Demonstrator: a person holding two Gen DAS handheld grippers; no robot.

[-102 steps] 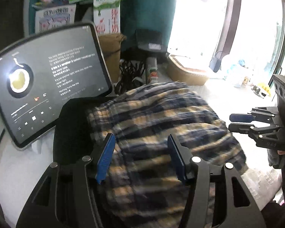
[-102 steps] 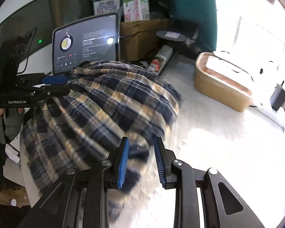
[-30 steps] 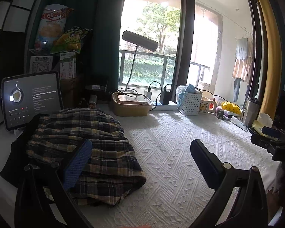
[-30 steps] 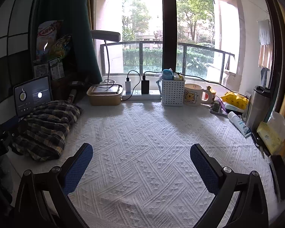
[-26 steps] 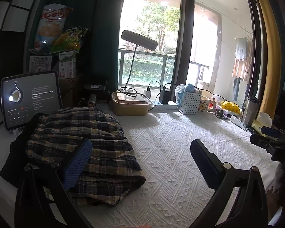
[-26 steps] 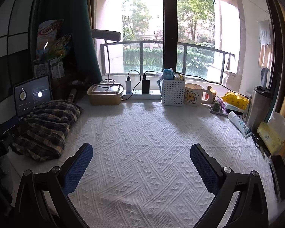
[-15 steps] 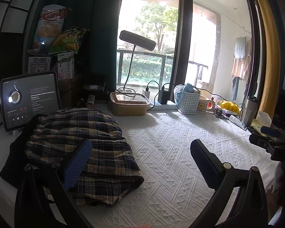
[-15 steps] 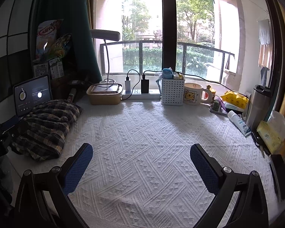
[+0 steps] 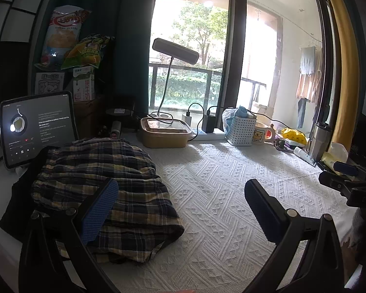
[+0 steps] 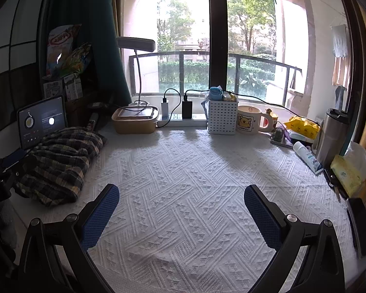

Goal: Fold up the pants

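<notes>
The plaid pants (image 9: 105,183) lie folded in a thick bundle at the left end of the white textured tablecloth (image 9: 219,183), on top of a dark garment (image 9: 24,195). My left gripper (image 9: 180,205) is open and pulled back, its left finger in front of the bundle's near edge and not touching it. In the right wrist view the pants (image 10: 61,161) sit far left, and my right gripper (image 10: 180,207) hangs open over the bare cloth (image 10: 188,175) with nothing between its fingers. The right gripper's body also shows at the left wrist view's right edge.
A lit tablet (image 9: 36,127) leans behind the pants. Along the window stand a tan lidded box (image 10: 134,119), a desk lamp (image 10: 136,46), a power strip (image 10: 180,119), a white basket (image 10: 223,117), a mug (image 10: 250,120) and a steel tumbler (image 10: 330,139). Tissues (image 10: 349,173) lie at right.
3.4 s ago both grippers were close over the pants, nearly shut at the fabric. They have since pulled back and opened wide. Over the last second almost nothing moves.
</notes>
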